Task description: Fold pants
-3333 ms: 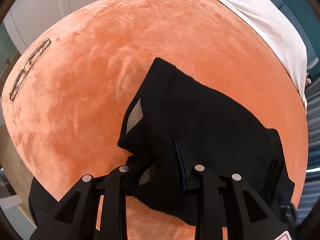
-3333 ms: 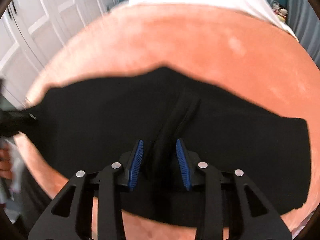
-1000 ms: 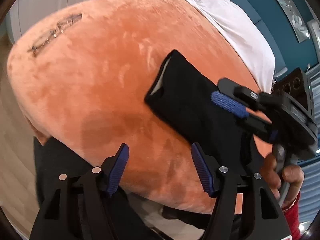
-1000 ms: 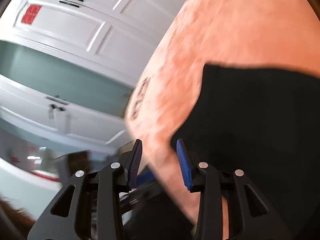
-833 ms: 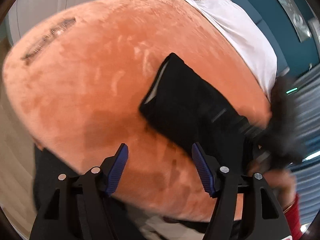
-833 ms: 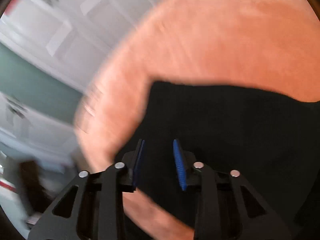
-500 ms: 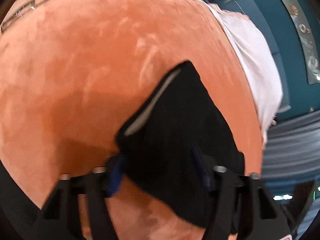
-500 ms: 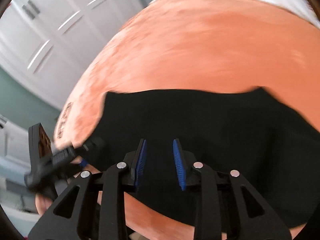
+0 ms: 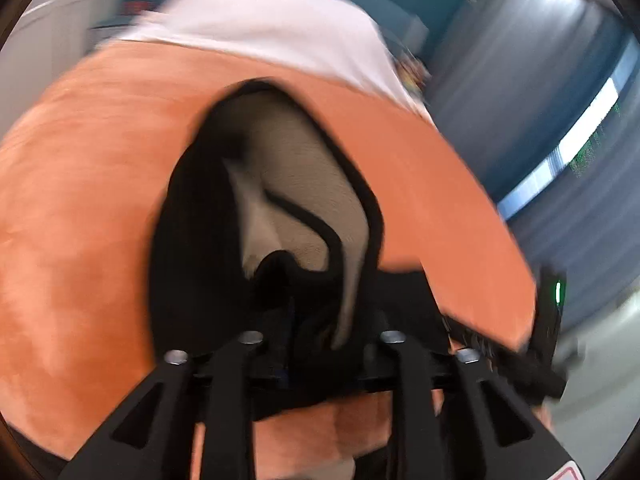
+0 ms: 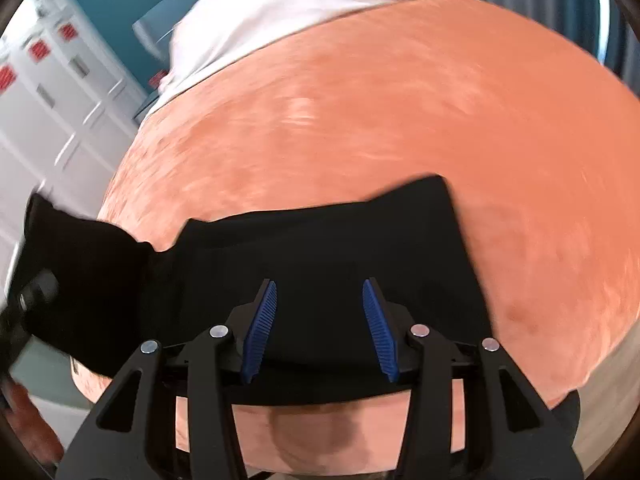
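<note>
The black pants (image 10: 320,248) lie folded on the orange blanket (image 10: 400,120). My left gripper (image 9: 316,320) is shut on one end of the pants (image 9: 192,248) and lifts it, so the grey lining (image 9: 304,184) shows. That lifted end appears at the left of the right wrist view (image 10: 80,272). My right gripper (image 10: 320,312) is open, its blue pads (image 10: 260,328) held over the near edge of the pants with nothing between them.
A white sheet (image 10: 280,4) covers the far part of the bed. White cupboard doors (image 10: 48,92) stand to the left. Grey-blue curtains (image 9: 560,120) hang on the right. The bed's near edge (image 10: 320,440) is just below my grippers.
My left gripper has closed on the pants' end and raised it, turning the lining up. My right gripper has opened wider and sits over the pants' near edge.
</note>
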### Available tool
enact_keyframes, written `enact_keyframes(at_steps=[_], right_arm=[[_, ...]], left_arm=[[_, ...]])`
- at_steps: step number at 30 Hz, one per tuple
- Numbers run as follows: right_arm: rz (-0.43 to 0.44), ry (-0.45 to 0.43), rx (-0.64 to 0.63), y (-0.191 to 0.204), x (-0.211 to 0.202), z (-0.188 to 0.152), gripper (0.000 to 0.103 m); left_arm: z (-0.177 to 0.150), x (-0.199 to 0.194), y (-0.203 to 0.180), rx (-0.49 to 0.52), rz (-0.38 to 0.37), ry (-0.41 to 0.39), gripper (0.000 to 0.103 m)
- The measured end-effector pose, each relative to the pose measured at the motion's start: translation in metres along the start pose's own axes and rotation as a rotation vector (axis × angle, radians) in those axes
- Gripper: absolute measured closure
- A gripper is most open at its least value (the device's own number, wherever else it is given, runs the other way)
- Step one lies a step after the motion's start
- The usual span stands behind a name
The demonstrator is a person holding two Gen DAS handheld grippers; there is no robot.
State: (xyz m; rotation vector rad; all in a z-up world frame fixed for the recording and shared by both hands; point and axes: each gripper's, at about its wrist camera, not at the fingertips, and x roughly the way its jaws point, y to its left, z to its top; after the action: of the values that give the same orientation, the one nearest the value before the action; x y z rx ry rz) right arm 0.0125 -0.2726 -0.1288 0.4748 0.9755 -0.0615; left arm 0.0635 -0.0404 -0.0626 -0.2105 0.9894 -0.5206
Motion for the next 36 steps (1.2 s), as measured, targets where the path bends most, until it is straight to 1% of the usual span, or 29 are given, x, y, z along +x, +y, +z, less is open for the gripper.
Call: enact_keyframes(at_steps=[1, 3, 4, 5, 6, 7, 8, 10, 11, 12, 14, 15, 16, 19, 20, 21, 22, 23, 24, 25, 27, 28, 30, 31, 32, 33, 34, 35, 36], right_arm=[[0.005, 0.007, 0.028, -0.011, 0.002, -0.003, 0.058], [0.014, 0.037, 0.075, -0.037, 0.009, -0.002, 0.058], [0.021, 0.050, 0.092, -0.048, 0.010, -0.004, 0.057], [0.032, 0.063, 0.101, -0.061, 0.010, -0.005, 0.057], [0.037, 0.071, 0.106, -0.064, 0.012, -0.004, 0.053], [0.050, 0.077, 0.111, -0.066, 0.015, -0.004, 0.043], [0.066, 0.079, 0.113, -0.070, 0.015, -0.003, 0.040], [0.102, 0.082, 0.115, -0.068, 0.020, -0.001, 0.033], [0.134, 0.096, 0.102, -0.059, 0.025, 0.002, 0.032], [0.160, 0.104, 0.095, -0.062, 0.027, 0.003, 0.031], [0.220, 0.123, 0.075, -0.042, 0.037, 0.007, 0.029], [0.238, 0.137, 0.060, -0.034, 0.042, 0.008, 0.024], [0.250, 0.154, 0.043, -0.026, 0.048, 0.009, 0.022], [0.237, 0.230, 0.003, 0.000, 0.081, 0.006, 0.022], [0.231, 0.232, -0.009, 0.006, 0.086, 0.004, 0.024], [0.208, 0.212, -0.043, 0.016, 0.089, 0.000, 0.043], [0.180, 0.212, -0.085, 0.025, 0.090, -0.004, 0.057], [0.139, 0.204, -0.130, 0.033, 0.089, -0.008, 0.069], [0.150, 0.194, -0.161, 0.042, 0.083, -0.007, 0.086], [0.166, 0.189, -0.165, 0.044, 0.077, -0.005, 0.093], [0.216, 0.136, -0.174, 0.049, 0.047, 0.010, 0.095], [0.228, 0.107, -0.184, 0.050, 0.032, 0.017, 0.095], [0.221, 0.037, -0.214, 0.048, -0.005, 0.035, 0.095], [0.201, 0.007, -0.224, 0.043, -0.021, 0.043, 0.095], [0.161, -0.021, -0.230, 0.033, -0.034, 0.050, 0.095], [0.126, -0.032, -0.229, 0.025, -0.040, 0.054, 0.095], [0.075, -0.032, -0.227, 0.012, -0.041, 0.057, 0.094], [0.028, -0.014, -0.221, -0.002, -0.035, 0.059, 0.094], [-0.018, 0.035, -0.195, -0.024, -0.018, 0.059, 0.094]], left_arm=[[-0.007, 0.018, -0.011, 0.013, 0.011, 0.050, 0.057], [-0.026, 0.048, -0.027, 0.014, 0.046, 0.127, 0.056], [-0.034, 0.055, -0.032, 0.017, 0.072, 0.147, 0.056], [-0.036, 0.058, -0.033, 0.022, 0.086, 0.155, 0.051], [-0.039, 0.056, -0.034, 0.034, 0.102, 0.156, 0.047], [-0.040, 0.050, -0.033, 0.041, 0.117, 0.140, 0.040], [-0.038, 0.040, -0.031, 0.044, 0.148, 0.112, 0.033], [-0.040, 0.023, -0.025, 0.046, 0.215, 0.066, 0.028], [-0.037, 0.013, -0.016, 0.045, 0.283, 0.040, 0.026], [-0.041, 0.005, -0.009, 0.044, 0.324, 0.026, 0.026], [-0.040, -0.011, 0.002, 0.046, 0.425, 0.003, 0.026], [-0.039, -0.016, 0.010, 0.043, 0.484, -0.006, 0.026], [-0.037, -0.020, 0.016, 0.047, 0.521, -0.013, 0.026], [-0.036, -0.028, 0.031, 0.051, 0.618, -0.013, 0.026], [-0.035, -0.029, 0.035, 0.048, 0.650, -0.003, 0.026], [-0.035, -0.029, 0.038, 0.044, 0.660, 0.004, 0.026], [-0.029, -0.030, 0.043, 0.039, 0.663, 0.008, 0.026], [-0.028, -0.031, 0.046, 0.030, 0.670, 0.011, 0.026], [-0.026, -0.030, 0.045, 0.025, 0.671, 0.013, 0.026], [-0.025, -0.030, 0.047, 0.021, 0.667, 0.016, 0.026], [-0.026, -0.030, 0.049, 0.013, 0.664, 0.031, 0.026], [-0.025, -0.029, 0.050, 0.011, 0.658, 0.037, 0.026], [-0.025, -0.028, 0.053, -0.002, 0.649, 0.049, 0.026], [-0.024, -0.023, 0.054, -0.007, 0.643, 0.052, 0.026], [-0.025, -0.023, 0.055, -0.009, 0.642, 0.053, 0.026], [-0.025, -0.021, 0.056, -0.012, 0.639, 0.058, 0.026], [-0.024, -0.019, 0.055, -0.012, 0.637, 0.062, 0.026], [-0.024, -0.017, 0.054, -0.012, 0.637, 0.065, 0.026], [-0.024, -0.014, 0.054, -0.010, 0.636, 0.069, 0.026]])
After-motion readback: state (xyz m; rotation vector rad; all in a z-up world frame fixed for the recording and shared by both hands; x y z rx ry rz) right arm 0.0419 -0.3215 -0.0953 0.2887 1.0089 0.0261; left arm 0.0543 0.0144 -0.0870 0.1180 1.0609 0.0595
